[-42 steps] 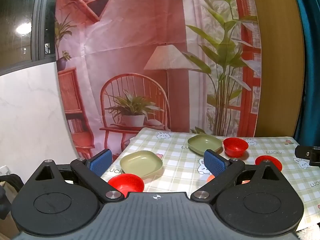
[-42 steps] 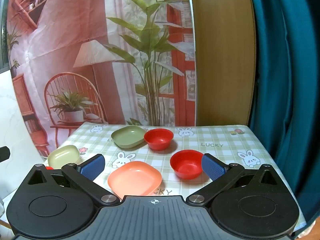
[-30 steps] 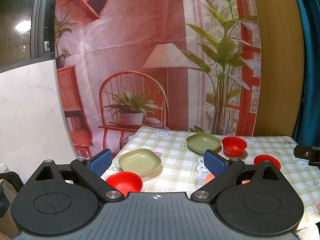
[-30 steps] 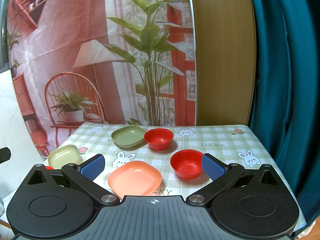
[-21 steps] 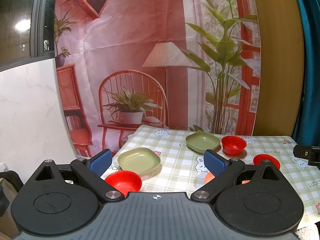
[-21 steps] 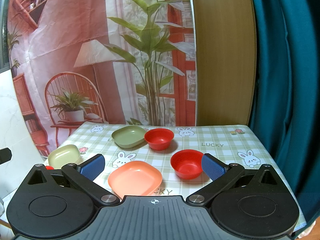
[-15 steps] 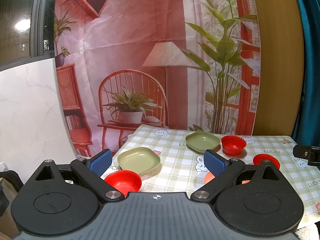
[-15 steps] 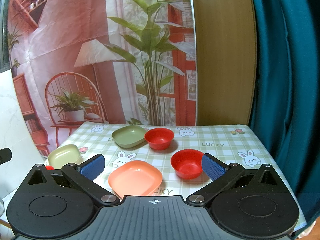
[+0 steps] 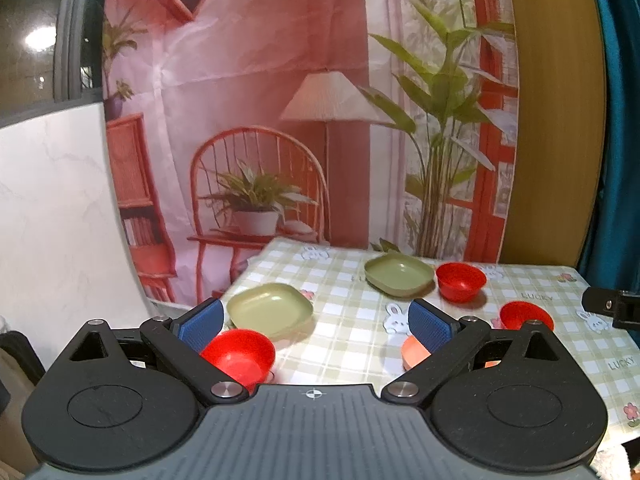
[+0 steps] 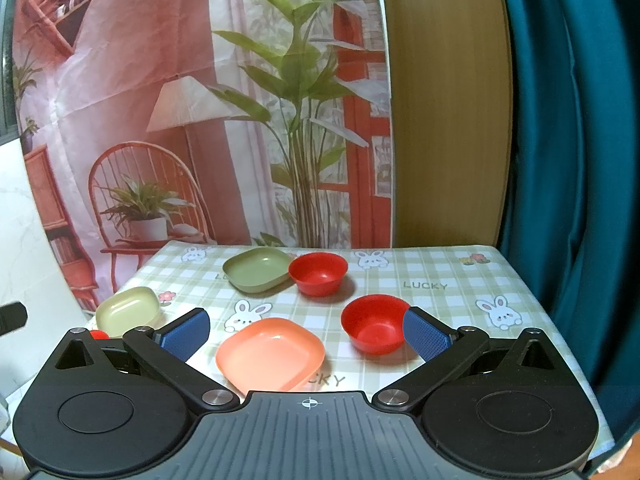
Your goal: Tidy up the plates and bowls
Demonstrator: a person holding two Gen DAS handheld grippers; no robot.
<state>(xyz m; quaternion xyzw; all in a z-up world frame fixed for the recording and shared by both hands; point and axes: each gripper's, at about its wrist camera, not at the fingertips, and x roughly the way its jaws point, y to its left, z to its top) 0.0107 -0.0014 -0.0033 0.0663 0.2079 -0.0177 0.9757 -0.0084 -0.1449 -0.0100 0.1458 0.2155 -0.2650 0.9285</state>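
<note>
Resting on the checked tablecloth [image 10: 440, 276] are six open dishes, none holding any contents. Three red bowls are round and deep with smooth plastic walls: the far red bowl [image 10: 318, 273], the near red bowl [image 10: 375, 328], and the left red bowl [image 9: 238, 355] at the table's front left. Three plates are shallow, square and round-cornered: the dark green plate [image 10: 258, 269] touching or just beside the far red bowl, the pale green plate [image 9: 269, 309] just behind the left red bowl, and the orange plate [image 10: 270, 353] at the front centre. The left gripper [image 9: 316, 320] has its jaws spread wide, gripping nothing. The right gripper [image 10: 306, 334] is likewise spread, empty, above the orange plate. Blue finger pads [image 10: 424, 338] are ribbed.
</note>
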